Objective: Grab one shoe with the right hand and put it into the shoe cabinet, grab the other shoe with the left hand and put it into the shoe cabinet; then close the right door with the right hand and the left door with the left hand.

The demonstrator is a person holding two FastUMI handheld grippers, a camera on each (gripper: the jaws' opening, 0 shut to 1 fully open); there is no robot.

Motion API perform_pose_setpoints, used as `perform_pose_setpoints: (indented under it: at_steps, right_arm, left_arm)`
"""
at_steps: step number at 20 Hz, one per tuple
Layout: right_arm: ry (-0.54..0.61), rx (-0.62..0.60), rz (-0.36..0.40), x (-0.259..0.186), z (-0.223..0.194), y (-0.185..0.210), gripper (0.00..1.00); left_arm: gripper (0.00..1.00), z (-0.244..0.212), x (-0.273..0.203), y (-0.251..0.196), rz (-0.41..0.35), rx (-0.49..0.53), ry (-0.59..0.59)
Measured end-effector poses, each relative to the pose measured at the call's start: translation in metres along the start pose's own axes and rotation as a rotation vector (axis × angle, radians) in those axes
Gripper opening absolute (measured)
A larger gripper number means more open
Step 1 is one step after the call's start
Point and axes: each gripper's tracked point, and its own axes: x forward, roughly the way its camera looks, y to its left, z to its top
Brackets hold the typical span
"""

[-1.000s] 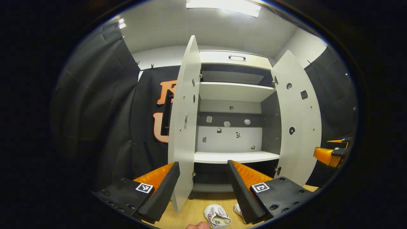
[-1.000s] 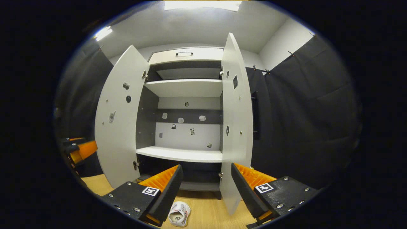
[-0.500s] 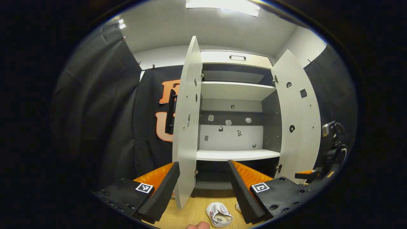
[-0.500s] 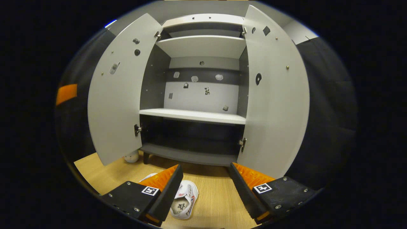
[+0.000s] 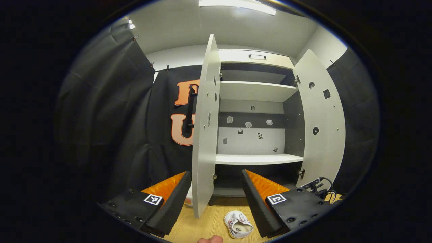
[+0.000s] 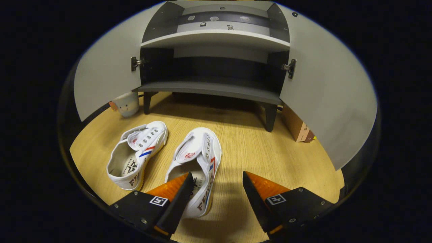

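Two white canvas shoes with red and blue stripes lie side by side on the wooden floor in front of the shoe cabinet [image 6: 209, 88]. In the right gripper view the left shoe [image 6: 136, 156] is clear of the gripper. My right gripper [image 6: 217, 174] hovers open above the heel of the right shoe [image 6: 199, 157], its left finger overlapping that heel and its right finger over bare floor. Both cabinet doors, left door [image 6: 108, 81] and right door [image 6: 332, 101], stand wide open. My left gripper [image 5: 216, 172] is open and empty, held higher, facing the cabinet [image 5: 258, 158], with one shoe [image 5: 238, 224] below it.
A small white cup [image 6: 127, 104] sits on the floor by the cabinet's left leg, and a cardboard box [image 6: 297, 125] by its right leg behind the door. The left door's edge [image 5: 203, 135] points toward my left gripper. Black cloth walls surround the booth.
My right gripper has tipped down and dropped toward the floor, bringing both shoes close under its fingers. My left gripper has shifted only slightly.
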Motion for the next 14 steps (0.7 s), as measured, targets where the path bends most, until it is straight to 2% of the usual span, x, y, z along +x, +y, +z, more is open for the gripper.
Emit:
perform_pose_setpoints:
  at_steps: [3,7,9,10,11,14]
  right_arm:
    - [-0.007,0.006,0.01,0.023,0.009,0.002,0.9]
    - [0.0,-0.001,0.015,0.05,0.013,0.001,0.81]
    - [0.005,0.004,0.031,0.056,0.011,0.004,0.72]
    - [0.012,0.01,0.018,0.058,0.009,0.002,0.6]
    - [0.004,0.026,0.03,0.061,0.009,0.007,0.6]
    - [-0.019,0.018,0.008,0.063,0.011,0.01,0.35]
  left_arm:
    - [0.96,-0.006,0.002,0.003,0.007,-0.002,0.015]
    - [0.96,-0.009,0.006,0.004,0.0,-0.018,0.03]
    - [0.96,-0.009,0.008,0.005,-0.001,-0.016,0.029]
    - [0.96,-0.009,0.008,0.004,-0.003,-0.015,0.026]
    - [0.96,-0.009,0.008,0.003,-0.008,-0.013,0.025]
    - [0.96,-0.013,0.011,0.001,-0.015,-0.014,0.03]
